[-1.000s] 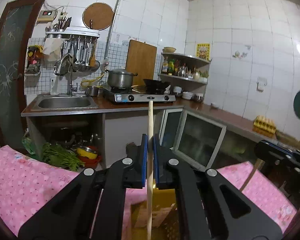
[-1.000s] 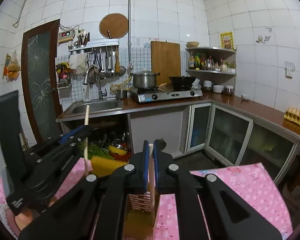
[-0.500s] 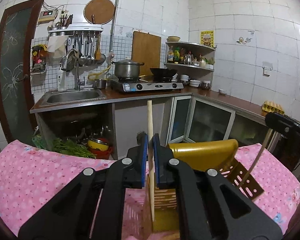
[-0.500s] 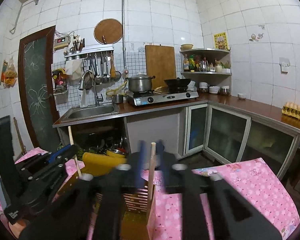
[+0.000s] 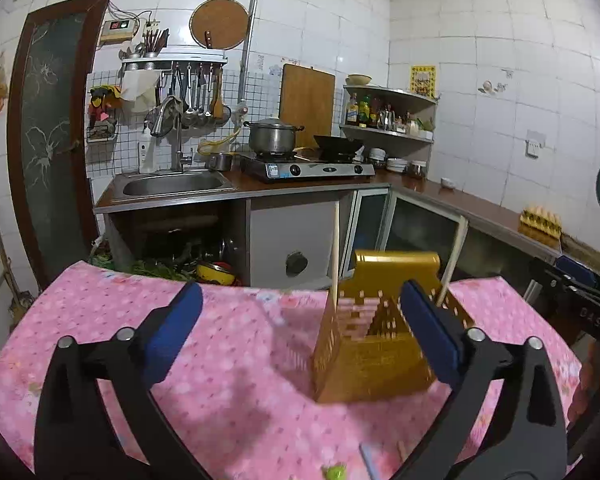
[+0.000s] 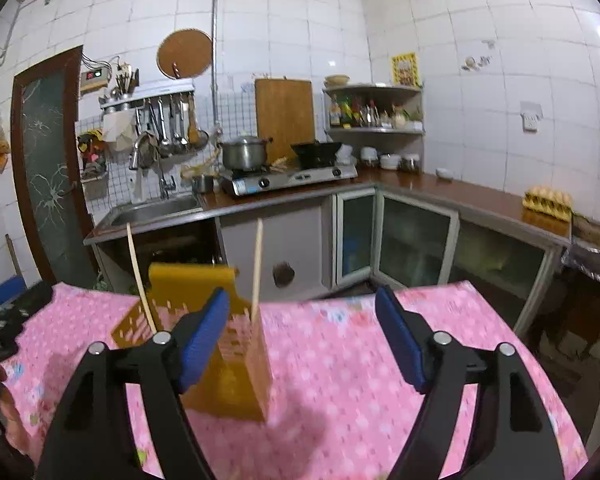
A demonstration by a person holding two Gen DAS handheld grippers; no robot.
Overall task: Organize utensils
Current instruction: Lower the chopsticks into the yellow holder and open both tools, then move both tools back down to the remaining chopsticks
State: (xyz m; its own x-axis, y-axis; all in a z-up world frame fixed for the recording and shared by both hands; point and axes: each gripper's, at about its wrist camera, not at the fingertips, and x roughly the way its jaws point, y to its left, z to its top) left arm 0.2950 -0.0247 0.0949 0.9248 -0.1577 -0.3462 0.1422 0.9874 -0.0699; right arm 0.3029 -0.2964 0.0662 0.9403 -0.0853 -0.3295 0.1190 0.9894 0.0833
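both hand-held grippers have let go of their chopsticks since the earlier frames, where each one pinched a stick over the holder; their jaws have just been opening and nothing is between them now. left hand-held gripper (image 5: 300, 316) stands spread very wide, with its blue pads (image 5: 172, 334) far from each other. right hand-held gripper (image 6: 300, 330) is also spread, a little less wide.

the yellow utensil holder (image 5: 374, 340) stands on the worktop with the pink flowered cloth (image 5: 228, 368). in the left wrist view the holder is to the right of the middle, and the right finger of the left hand-held gripper covers part of its right side. one chopstick (image 5: 334, 256) stands nearly upright in the left corner of the holder, and a second chopstick (image 5: 454, 260) leans to the right at the other side. in the right wrist view the same holder (image 6: 236, 376) is left of the middle, partly behind the left finger of the right hand-held gripper. there one stick (image 6: 257, 268) rises at the holder's right corner and the other (image 6: 139, 276) leans left. neither stick touches any pad.

at the bottom edge of the left wrist view, some small things lie on the cloth, too blurred to tell.
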